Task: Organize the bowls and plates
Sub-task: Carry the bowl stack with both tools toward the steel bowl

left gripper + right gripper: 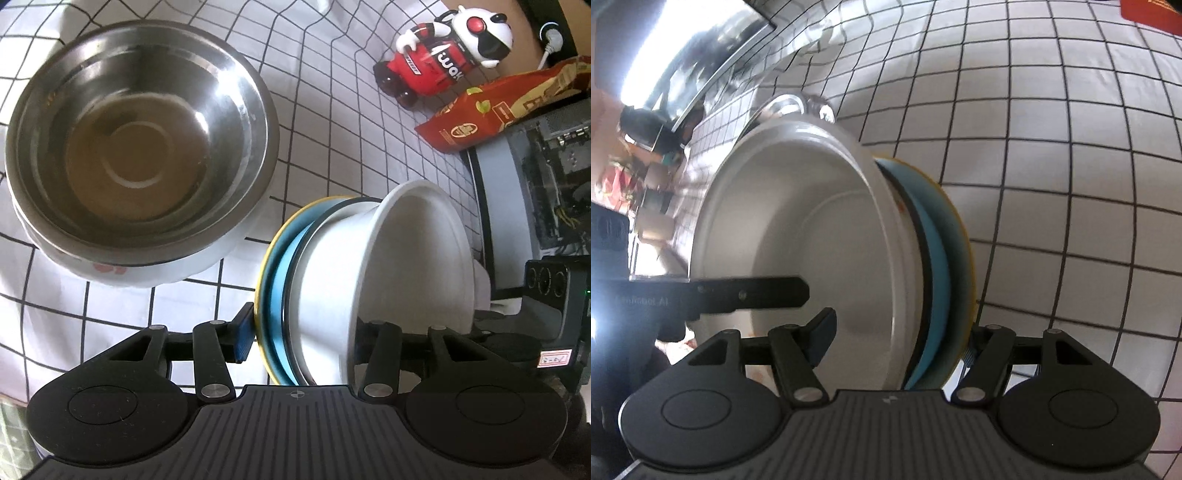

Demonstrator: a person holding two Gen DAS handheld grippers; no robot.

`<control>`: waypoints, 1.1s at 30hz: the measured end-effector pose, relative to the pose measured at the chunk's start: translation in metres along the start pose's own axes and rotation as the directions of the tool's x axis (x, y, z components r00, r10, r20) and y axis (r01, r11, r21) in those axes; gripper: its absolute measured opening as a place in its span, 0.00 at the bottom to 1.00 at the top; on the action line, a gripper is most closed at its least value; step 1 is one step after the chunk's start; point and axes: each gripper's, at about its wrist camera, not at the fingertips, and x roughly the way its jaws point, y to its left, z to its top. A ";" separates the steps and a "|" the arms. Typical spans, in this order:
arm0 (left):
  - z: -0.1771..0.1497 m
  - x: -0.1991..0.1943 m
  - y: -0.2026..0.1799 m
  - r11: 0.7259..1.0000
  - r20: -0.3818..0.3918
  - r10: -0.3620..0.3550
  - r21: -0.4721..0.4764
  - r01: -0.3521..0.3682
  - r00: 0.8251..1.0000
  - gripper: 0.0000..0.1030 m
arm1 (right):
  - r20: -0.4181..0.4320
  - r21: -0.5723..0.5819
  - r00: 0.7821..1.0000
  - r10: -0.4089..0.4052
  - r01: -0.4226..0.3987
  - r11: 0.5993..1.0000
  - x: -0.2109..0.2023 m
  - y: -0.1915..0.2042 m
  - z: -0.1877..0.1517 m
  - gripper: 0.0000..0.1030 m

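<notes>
A stack of a white bowl (pixel 388 266) on a blue plate with a yellow rim (pixel 271 280) is held on edge above the checked cloth. My left gripper (pixel 299 328) is shut on one side of the stack. My right gripper (pixel 897 332) is shut on the other side, one finger inside the white bowl (pixel 812 236) and one behind the blue plate (pixel 942 266). The left gripper's finger (pixel 746 293) shows inside the bowl in the right wrist view. A steel bowl (pixel 136 140) sits nested in a white bowl (pixel 147 273) at the left.
A checked tablecloth (pixel 332 110) covers the table. At the back right stand a red and white toy figure (pixel 443 55) and an orange snack bag (pixel 498 107). Dark equipment (pixel 546 177) lines the right edge. A steel bowl's side (pixel 701 55) shows at upper left.
</notes>
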 end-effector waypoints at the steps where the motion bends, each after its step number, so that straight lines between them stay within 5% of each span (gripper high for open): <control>1: 0.001 0.001 -0.001 1.000 -0.003 0.004 -0.001 -0.004 1.000 0.50 | -0.001 -0.003 1.000 0.003 -0.003 1.000 0.000 0.000 0.000 0.66; 12: 0.004 0.015 -0.011 0.997 -0.027 0.080 -0.019 -0.080 0.996 0.50 | 0.052 0.054 0.997 -0.053 0.050 0.997 -0.003 -0.010 0.013 0.66; 18: 0.001 0.020 -0.017 0.992 -0.029 0.123 0.011 -0.122 0.992 0.50 | 0.034 0.051 0.999 0.025 -0.027 0.998 -0.001 -0.014 0.009 0.64; 33: 0.003 0.020 -0.015 0.994 -0.069 0.112 0.022 -0.111 0.991 0.49 | 0.001 0.056 1.000 -0.005 0.005 0.998 0.000 -0.002 0.008 0.64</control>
